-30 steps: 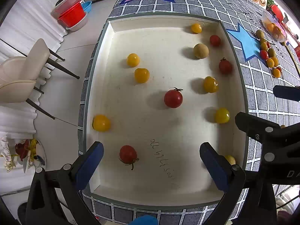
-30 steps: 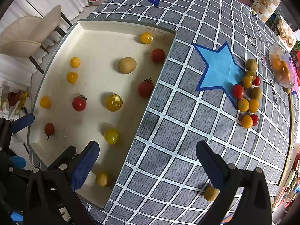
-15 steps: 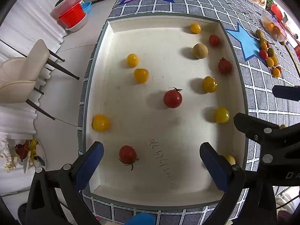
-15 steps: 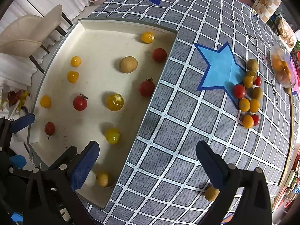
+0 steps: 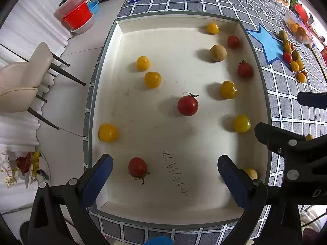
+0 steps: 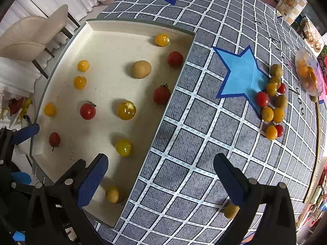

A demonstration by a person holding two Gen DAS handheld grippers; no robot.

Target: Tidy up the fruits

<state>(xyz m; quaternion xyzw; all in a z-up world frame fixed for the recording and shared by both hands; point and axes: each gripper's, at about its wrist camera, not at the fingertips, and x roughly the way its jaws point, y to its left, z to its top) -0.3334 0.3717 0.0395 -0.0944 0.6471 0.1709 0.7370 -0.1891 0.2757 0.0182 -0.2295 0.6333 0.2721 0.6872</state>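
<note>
The left gripper [image 5: 163, 175] is hovering over the lower edge of the white tray [image 5: 155, 206], its blue-padded fingers [image 5: 98, 175] spread wide and holding nothing. A red stemmed tomato [image 5: 138, 167] is lying on the tray floor between the two fingers, nearer the left one and touching neither. A second red tomato [image 5: 187, 105] is sitting at the centre of the frame, with yellow tomatoes [image 5: 152, 79] scattered above, to the left and along the right wall of the tray. A tan round fruit [image 5: 218, 52] is resting in the upper right of the tray, near a small red one [image 5: 233, 41].

The right gripper [image 6: 159, 175] is also standing wide and empty — its left finger is hanging over the tray's lower right corner, its right finger over the grey checked tablecloth [image 6: 184, 149]. A pale yellow fruit [image 6: 112, 194] is lying in that tray corner just beside the left finger. A lone yellow-brown fruit [image 6: 231, 210] is sitting on the cloth at the lower right, partly hidden by the right finger.

A cluster of loose fruits [image 6: 272, 100] — red, orange and olive — is lying on the cloth at the right of the frame, beside the blue star [image 6: 241, 73] and well apart from the tray. A clear bag of fruit [image 6: 308, 75] is lying at the far right edge.
</note>
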